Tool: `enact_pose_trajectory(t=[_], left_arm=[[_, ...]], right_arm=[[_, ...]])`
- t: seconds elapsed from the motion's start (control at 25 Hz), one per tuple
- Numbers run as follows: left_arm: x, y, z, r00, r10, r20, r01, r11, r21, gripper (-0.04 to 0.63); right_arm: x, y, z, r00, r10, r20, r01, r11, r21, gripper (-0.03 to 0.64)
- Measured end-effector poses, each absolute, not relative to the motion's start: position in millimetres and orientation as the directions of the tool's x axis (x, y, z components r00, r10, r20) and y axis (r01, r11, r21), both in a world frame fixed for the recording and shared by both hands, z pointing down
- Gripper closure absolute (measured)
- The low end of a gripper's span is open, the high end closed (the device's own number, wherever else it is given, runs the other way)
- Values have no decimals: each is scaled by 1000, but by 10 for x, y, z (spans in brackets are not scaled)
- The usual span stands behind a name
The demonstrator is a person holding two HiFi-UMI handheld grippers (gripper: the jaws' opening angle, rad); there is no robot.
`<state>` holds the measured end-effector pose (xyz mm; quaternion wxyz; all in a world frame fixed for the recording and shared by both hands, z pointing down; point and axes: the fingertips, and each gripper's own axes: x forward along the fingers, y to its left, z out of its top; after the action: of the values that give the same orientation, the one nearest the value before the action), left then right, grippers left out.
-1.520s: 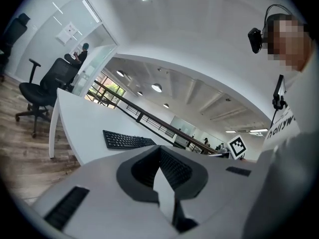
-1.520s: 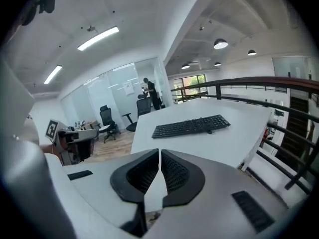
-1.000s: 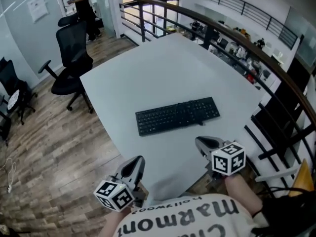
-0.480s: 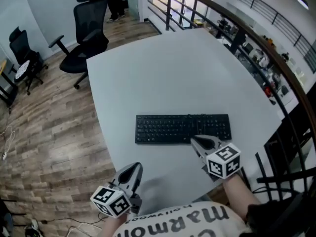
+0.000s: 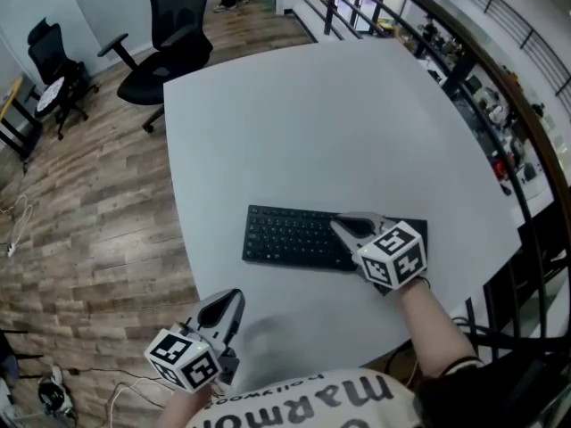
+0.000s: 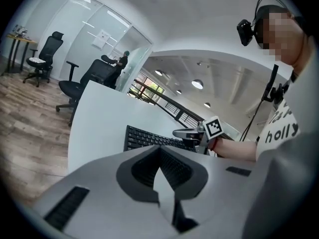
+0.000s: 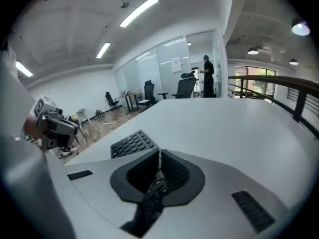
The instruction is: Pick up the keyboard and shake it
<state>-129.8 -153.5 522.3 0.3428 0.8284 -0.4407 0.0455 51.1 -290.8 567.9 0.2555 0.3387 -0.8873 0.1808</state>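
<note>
Keyboard [image 5: 294,239]: lies flat on the white table [image 5: 303,114], toward your near edge, not yet lifted. Nearest you, your left gripper [image 5: 234,294] hangs over the table's near edge, jaws pressed together on nothing, well apart from the keyboard's left end. Next, your right gripper [image 5: 343,226] sits above the keyboard's right half, jaws likewise together and empty; whether it touches the keys cannot be told. Beyond, an office chair [image 5: 178,34] stands past the far corner. Judged progress: approach only. Opening the jaws, gripping, lifting and shaking all remain.
</note>
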Motion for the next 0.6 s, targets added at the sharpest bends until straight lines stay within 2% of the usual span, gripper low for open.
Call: enact_pose_trajectory(t=[0.12,0.32,0.44,0.6], left_arm=[[-1402,-1482,5258,579,-705,410,-786,-349,511,594],[-1573,-1338,5286,523,-730,440,-815,-277,509,594],[-1646,-1288,5347,495,-740,456,-825,-237,513,594],[-1712,-1234,5373,477,-747,463,-829,-209,518,594]], right_arm=[[412,-3144,5794,-640,-459,616,-658,742,-130,574],[226,-3196,5894,-691,-276,668,-523,829,-198,562],[131,-3201,5969,-728,-122,674,-438,840,-321,460],[65,-3211,6076,-703,20,711,-360,852,-381,437]])
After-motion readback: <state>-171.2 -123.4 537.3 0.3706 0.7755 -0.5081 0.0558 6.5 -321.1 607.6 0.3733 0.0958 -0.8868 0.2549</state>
